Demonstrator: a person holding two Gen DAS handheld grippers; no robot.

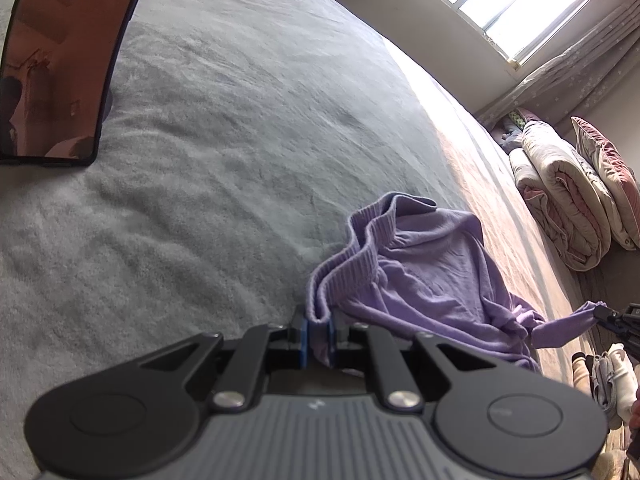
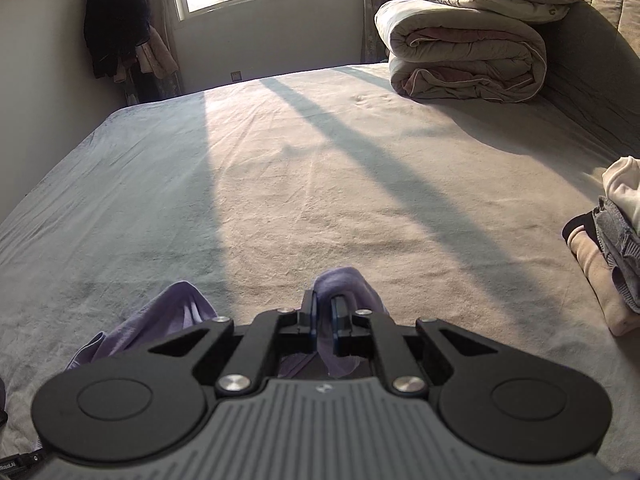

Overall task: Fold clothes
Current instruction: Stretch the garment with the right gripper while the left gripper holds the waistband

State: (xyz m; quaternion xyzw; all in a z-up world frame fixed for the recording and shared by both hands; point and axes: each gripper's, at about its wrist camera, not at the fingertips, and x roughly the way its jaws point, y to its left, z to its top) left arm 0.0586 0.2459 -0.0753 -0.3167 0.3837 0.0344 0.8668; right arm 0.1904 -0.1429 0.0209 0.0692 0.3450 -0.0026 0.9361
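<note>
Both grips were set: left gripper pinched the sweater hem at lower centre, right gripper pinched a sleeve end, garment bunched between them on the bed, stretched left-right.

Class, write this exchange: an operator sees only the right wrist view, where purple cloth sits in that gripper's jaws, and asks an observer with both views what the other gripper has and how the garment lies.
Operator: Is the left gripper holding anything?
Observer: Yes. The left gripper is shut on the ribbed edge of the purple garment.
Operator: How does the cloth lie between the two grips?
Observer: It is bunched on the bed, not spread flat, and one thin end stretches out to the right gripper.
Operator: Is anything on the bed on its far side?
Observer: A dark-framed mirror lies at the upper left of the left wrist view, apart from the garment.
</note>
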